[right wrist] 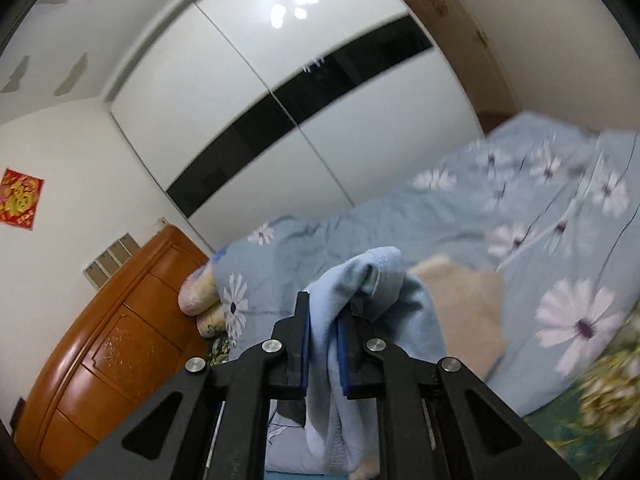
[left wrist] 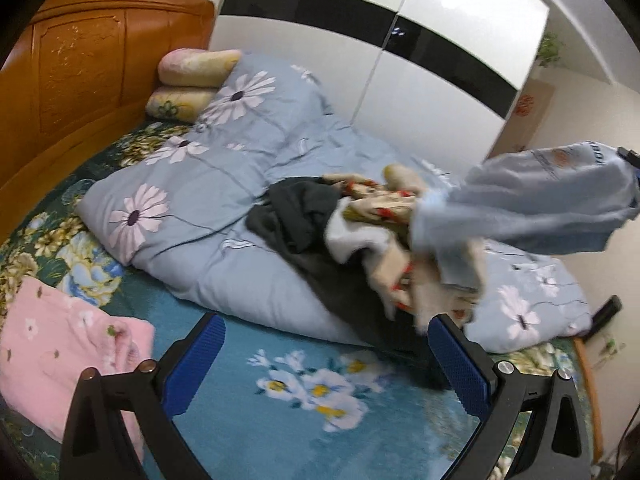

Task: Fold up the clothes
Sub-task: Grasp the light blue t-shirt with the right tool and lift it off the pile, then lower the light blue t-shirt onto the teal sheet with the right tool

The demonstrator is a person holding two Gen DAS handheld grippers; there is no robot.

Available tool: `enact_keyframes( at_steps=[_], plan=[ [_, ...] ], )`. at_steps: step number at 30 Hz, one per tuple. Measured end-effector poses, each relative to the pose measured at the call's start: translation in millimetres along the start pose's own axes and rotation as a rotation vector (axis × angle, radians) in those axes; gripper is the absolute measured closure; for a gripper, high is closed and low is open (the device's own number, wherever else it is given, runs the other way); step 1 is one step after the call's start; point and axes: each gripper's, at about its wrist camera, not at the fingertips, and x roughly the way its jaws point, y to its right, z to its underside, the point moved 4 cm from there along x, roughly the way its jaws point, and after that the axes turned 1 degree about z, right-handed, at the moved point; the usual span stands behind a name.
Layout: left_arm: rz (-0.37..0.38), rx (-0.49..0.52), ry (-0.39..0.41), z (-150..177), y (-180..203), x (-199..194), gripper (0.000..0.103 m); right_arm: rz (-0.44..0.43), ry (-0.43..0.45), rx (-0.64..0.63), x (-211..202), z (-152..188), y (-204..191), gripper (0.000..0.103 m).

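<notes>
Right gripper (right wrist: 323, 336) pinches the light blue garment (left wrist: 532, 204) up high, trailing toward the clothes pile (left wrist: 360, 224); left gripper (left wrist: 326, 354), fingers spread, sits nearer that low end.

Home bedroom.
Bed with carved wooden headboard (left wrist: 80, 64), blue daisy-print duvet (left wrist: 224, 184), stacked pillows (left wrist: 192, 80); glossy white sliding wardrobe (left wrist: 360, 60) alongside; red paper decoration (right wrist: 20, 198) on wall.

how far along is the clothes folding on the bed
Early. Done: nothing clearly; a pink garment lies apart on the bed, not neatly folded. In hand: the right gripper is shut on a light blue garment, lifted off the pile. The left gripper is open and empty. Left: the dark garment and patterned cream clothes heaped on the duvet.
</notes>
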Motion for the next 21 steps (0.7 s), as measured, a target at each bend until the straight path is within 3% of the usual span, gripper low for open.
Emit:
enact_keyframes(
  at_steps=[4, 8, 13, 17, 21],
  plan=[
    [0.042, 0.023, 0.021, 5, 16, -20, 0.0, 0.025, 0.043, -0.09, -69, -21, -17, 0.092],
    [0.073, 0.041, 0.04, 7, 28, -41, 0.0, -0.006, 0.034, -0.175, -107, -19, -50, 0.092],
    [0.08, 0.046, 0.084, 0, 22, -69, 0.0, -0.141, -0.073, -0.263, -107, 17, -105, 0.092],
    [0.067, 0.029, 0.115, -4, 3, -88, 0.0, -0.301, -0.14, -0.337, -112, 52, -141, 0.092],
    [0.038, 0.037, 0.116, -1, -16, -98, 0.0, -0.339, -0.197, -0.429, -113, 92, -130, 0.092]
  ],
)
